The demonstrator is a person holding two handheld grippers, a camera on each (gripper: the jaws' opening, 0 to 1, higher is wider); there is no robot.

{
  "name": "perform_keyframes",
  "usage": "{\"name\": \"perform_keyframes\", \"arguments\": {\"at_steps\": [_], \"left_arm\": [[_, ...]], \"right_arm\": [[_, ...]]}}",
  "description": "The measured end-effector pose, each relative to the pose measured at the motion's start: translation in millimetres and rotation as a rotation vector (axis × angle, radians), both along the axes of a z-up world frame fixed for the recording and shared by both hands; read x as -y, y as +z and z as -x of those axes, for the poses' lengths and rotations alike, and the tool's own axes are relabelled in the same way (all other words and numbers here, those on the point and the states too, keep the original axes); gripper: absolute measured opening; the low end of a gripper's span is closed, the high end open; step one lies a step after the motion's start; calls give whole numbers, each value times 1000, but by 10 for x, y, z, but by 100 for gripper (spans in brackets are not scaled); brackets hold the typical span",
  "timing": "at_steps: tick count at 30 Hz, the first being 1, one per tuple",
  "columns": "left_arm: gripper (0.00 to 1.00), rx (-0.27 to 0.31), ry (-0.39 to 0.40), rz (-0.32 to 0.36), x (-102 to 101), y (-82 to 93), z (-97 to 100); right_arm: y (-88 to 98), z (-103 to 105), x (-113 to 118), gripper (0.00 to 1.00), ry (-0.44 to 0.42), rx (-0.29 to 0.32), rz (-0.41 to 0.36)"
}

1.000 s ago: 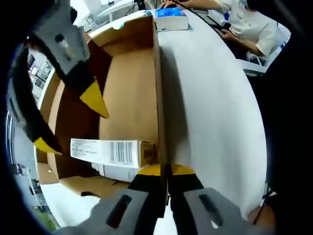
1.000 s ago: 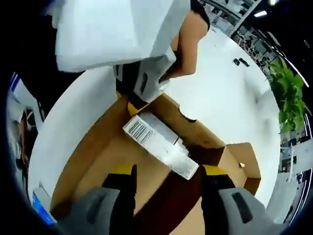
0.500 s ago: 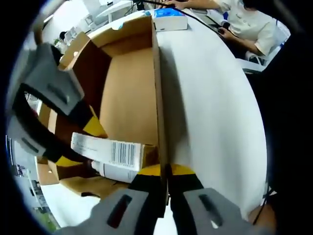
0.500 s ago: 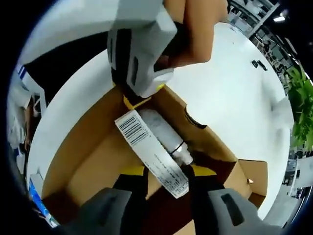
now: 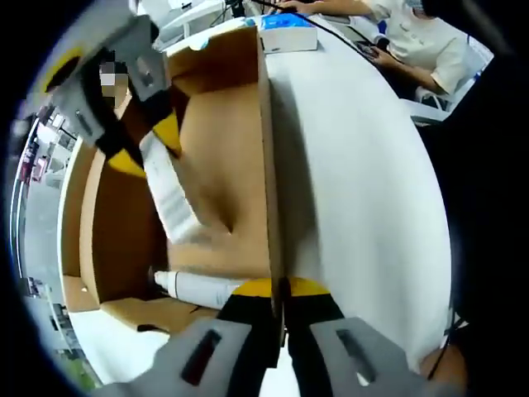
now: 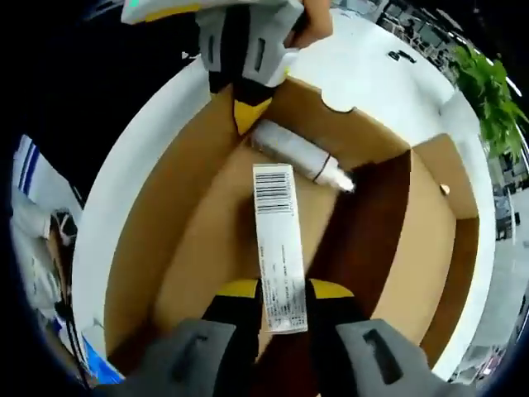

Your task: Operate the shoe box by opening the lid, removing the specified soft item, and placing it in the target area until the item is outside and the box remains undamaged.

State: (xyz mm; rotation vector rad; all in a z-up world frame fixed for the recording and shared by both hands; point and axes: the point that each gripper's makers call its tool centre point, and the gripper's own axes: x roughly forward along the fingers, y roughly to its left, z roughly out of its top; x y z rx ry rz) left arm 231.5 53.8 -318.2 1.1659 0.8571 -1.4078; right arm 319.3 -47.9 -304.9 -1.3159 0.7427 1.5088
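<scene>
Right tongs (image 6: 274, 291) pinch a white barcoded carton (image 6: 278, 245) above the open brown cardboard shoe box (image 6: 178, 223); left tongs (image 5: 277, 288) clamp its wall.

Barcode printed on white label of long white packet (image 6: 278, 248), in right gripper view. Fine print lines below barcode, too small to read. No legible words, brands or numbers elsewhere in either view.

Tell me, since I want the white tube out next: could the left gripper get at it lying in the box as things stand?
Probably not right away. The left gripper is shut on the brown cardboard shoe box's wall. The white plastic tube lies uncovered just beside it, while the right gripper lifts the white barcoded carton.
</scene>
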Motion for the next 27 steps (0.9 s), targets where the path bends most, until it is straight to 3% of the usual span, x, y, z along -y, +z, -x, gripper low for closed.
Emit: {"name": "perform_keyframes", "arguments": {"at_steps": [2,3,8,9,11,14,19,27], "left_arm": [[3,0,1,0,0,-3,4],[3,0,1,0,-1,-3,5],[3,2,2,-2,-2,-6,9],[3,1,3,-2,-5,-7,14],[3,1,3,-3,-8,-9,16],[3,1,4,-3,-14,-10,21],[3,-2,5,0,-20,-5,32],[3,-2,3,1,-28,-2,40]], "right_arm": [[-10,11,146,20,-79,-4,4],[-16,50,253,20,-164,-32,5],[-20,74,385,20,-222,-33,11],[-40,137,525,20,-237,-35,20],[-71,153,589,21,-256,-38,37],[-103,144,649,26,-268,-25,74],[36,166,353,32,-291,-51,-15],[-101,212,271,32,-265,-57,11]]}}
